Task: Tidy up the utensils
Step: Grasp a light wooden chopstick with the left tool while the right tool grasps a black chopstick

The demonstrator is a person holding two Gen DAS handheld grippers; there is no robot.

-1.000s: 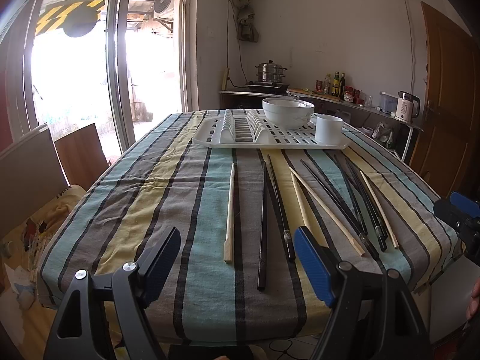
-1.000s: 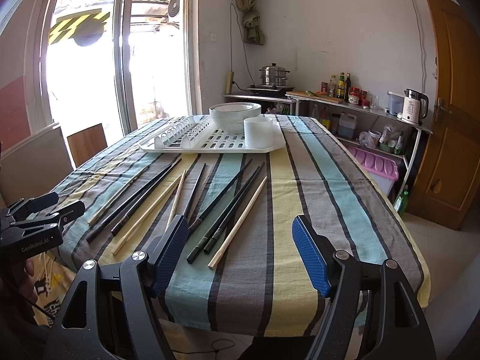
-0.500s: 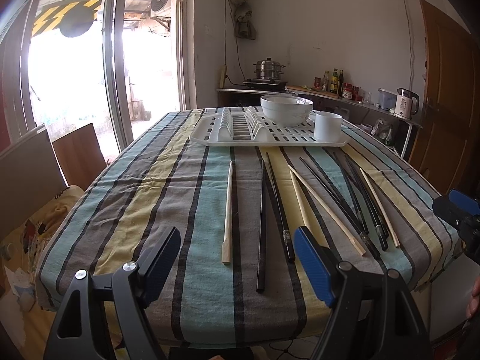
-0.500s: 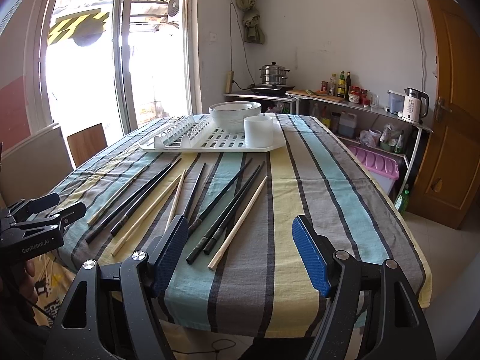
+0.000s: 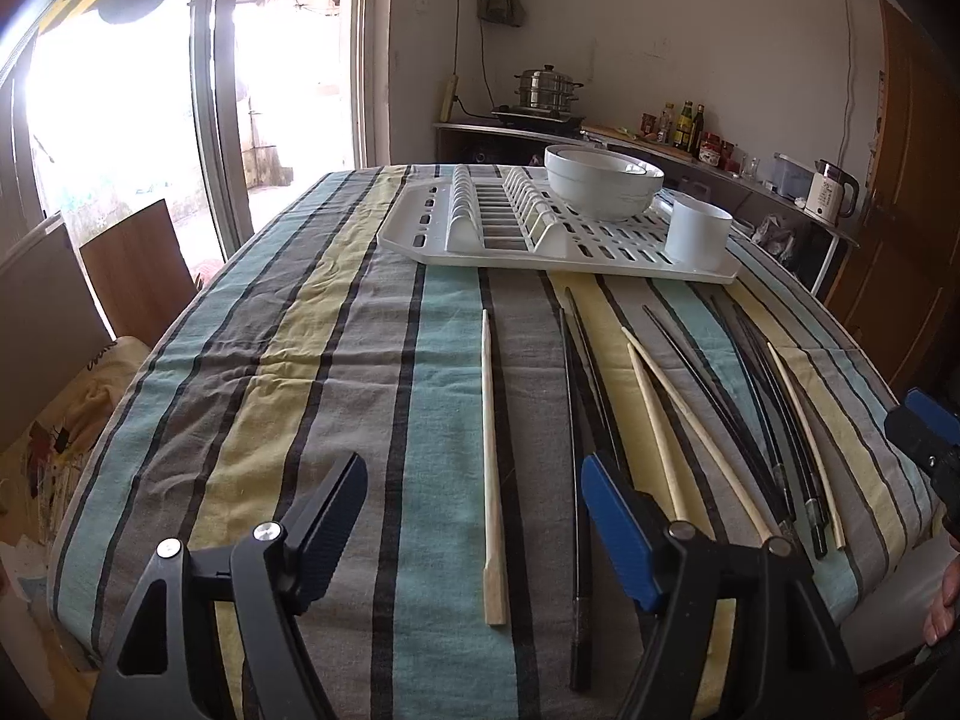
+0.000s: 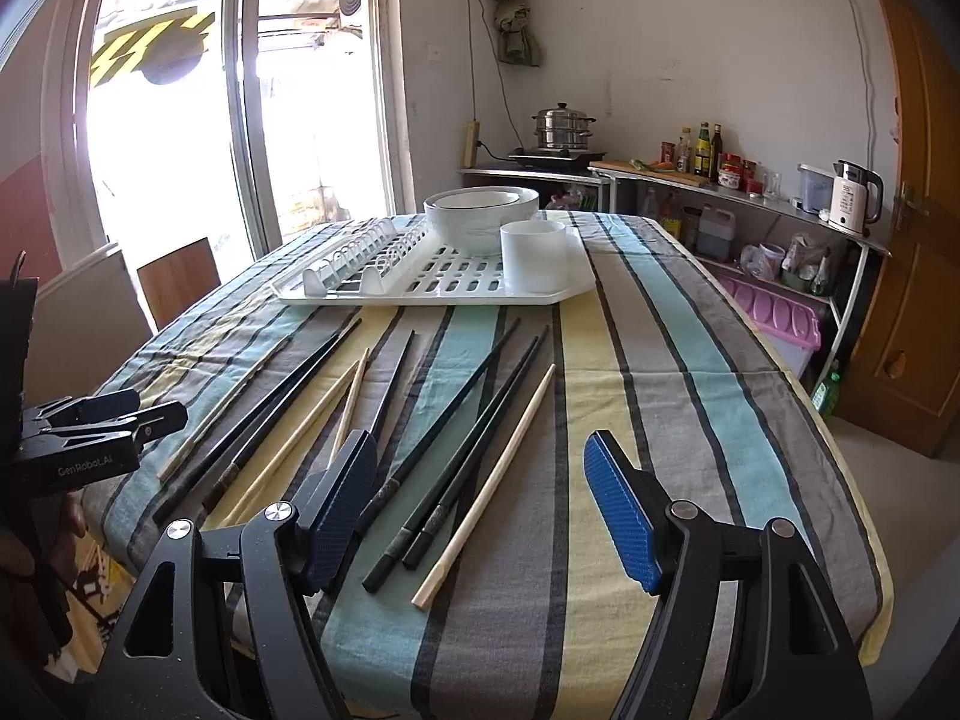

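Chopsticks, black point(image 6: 462, 420) and pale wooden point(image 5: 493, 462), are lying loose and unsorted on the striped tablecloth point(image 5: 252, 360), between the near table edge and the white dish rack point(image 5: 558, 240). White cup point(image 6: 534, 255) and stacked bowls point(image 6: 480, 216) are sitting on the rack; the cup appears to be holding no chopsticks, so sorting is judged not yet begun. Left gripper point(image 5: 474, 516) and right gripper point(image 6: 480, 504) are hovering above the near edge, fingers apart, gripping nothing.
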